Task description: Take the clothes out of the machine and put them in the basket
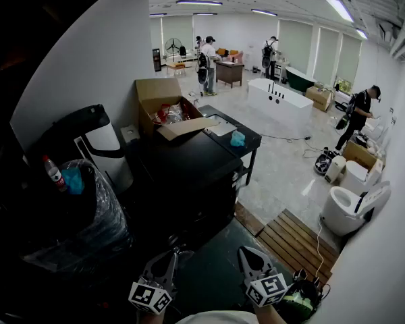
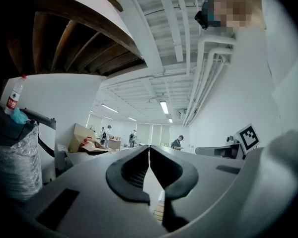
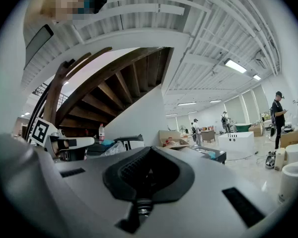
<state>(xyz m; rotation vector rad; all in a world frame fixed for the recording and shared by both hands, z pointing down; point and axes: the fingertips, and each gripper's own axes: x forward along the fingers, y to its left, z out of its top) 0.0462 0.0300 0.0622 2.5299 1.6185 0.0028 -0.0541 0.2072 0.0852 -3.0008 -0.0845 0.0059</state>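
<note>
A big black boxy machine [image 1: 182, 171] stands in front of me in the head view, too dark for me to make out a door or any clothes. My left gripper [image 1: 170, 255] and right gripper [image 1: 248, 254] hang side by side low in that view, short of the machine and touching nothing. The left gripper [image 2: 149, 148] has its jaw tips together, with nothing between them. My right gripper [image 3: 149, 150] is shut and empty too. A dark green round container [image 1: 299, 301], possibly the basket, sits at the lower right beside my right gripper.
A bin lined with a plastic bag [image 1: 81, 208] holds a bottle [image 1: 53, 173] at the left. An open cardboard box [image 1: 169, 110] and a black table [image 1: 233, 133] stand behind the machine. A wooden slat platform [image 1: 293, 238] and a toilet [image 1: 347, 208] are at the right. People stand far off.
</note>
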